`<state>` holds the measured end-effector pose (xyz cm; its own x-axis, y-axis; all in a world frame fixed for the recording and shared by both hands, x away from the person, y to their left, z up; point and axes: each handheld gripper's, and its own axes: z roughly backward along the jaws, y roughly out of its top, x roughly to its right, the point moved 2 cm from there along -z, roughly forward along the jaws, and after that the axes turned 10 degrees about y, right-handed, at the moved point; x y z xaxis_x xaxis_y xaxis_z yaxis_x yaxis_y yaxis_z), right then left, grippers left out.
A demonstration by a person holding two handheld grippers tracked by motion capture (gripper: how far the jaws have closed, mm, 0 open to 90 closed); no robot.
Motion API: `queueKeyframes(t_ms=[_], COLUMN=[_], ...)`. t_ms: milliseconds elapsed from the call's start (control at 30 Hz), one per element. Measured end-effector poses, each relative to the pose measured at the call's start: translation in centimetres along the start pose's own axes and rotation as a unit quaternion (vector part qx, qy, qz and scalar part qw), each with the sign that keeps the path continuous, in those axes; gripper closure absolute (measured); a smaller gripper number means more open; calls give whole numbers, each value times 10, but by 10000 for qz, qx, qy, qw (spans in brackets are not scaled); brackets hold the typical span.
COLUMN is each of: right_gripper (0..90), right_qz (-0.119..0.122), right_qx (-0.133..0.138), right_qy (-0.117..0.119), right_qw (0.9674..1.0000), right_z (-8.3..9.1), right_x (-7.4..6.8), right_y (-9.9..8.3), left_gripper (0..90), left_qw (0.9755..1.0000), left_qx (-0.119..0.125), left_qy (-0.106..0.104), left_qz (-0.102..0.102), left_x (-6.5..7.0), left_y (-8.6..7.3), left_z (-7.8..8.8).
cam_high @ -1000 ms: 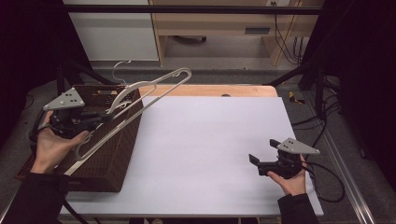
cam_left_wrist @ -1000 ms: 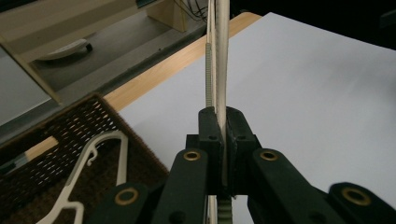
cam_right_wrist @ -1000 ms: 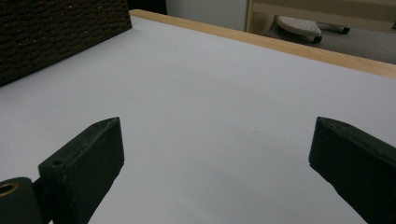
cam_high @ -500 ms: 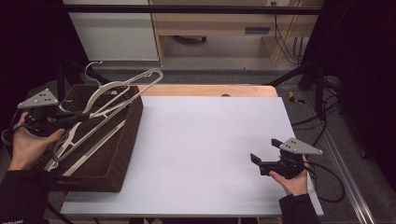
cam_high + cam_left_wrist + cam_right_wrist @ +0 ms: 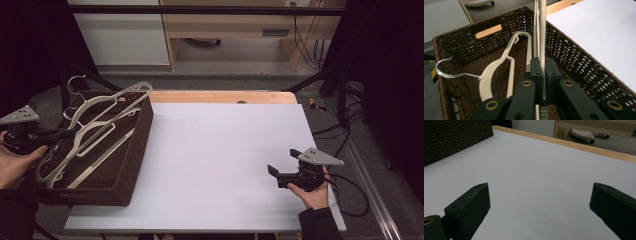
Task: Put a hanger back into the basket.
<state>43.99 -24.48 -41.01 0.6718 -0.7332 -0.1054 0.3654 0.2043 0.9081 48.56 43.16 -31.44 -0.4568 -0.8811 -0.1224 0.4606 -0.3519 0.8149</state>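
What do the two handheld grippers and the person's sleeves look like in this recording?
Both the left gripper and the right gripper are black, with flat block-shaped jaws on linkage arms joined by brass-coloured rivets. Each carries a grey three-cornered plate on top. A black cable trails from the right one. The person wears dark sleeves.

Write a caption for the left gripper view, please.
Hand-held gripper shut on a cream hanger over a brown wicker basket holding another hanger.

white table (image 5: 220,165) with a wooden far edge (image 5: 220,96).
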Motion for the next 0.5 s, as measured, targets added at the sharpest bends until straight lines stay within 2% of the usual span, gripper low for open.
queueKeyframes(t_ms=[100,333,467,500], right_gripper=[35,34,34,34], right_qz=[11,0,9,8], right_qx=[-27,-35,-36,-38], right_qy=[6,4,5,3], right_qw=[10000,10000,10000,10000], right_z=[0,-1,-1,-1], right_x=[0,0,0,0], right_y=[0,0,0,0], left_gripper=[870,870,870,870], left_qw=[10000,9997,9993,9992], left_qx=[-85,-87,-279,-293], left_qy=[18,-37,41,-13], left_qz=[18,221,236,279], left_x=[-4,-14,-18,-17], left_y=[-5,-15,-23,-25], left_z=[-1,0,-3,-4])
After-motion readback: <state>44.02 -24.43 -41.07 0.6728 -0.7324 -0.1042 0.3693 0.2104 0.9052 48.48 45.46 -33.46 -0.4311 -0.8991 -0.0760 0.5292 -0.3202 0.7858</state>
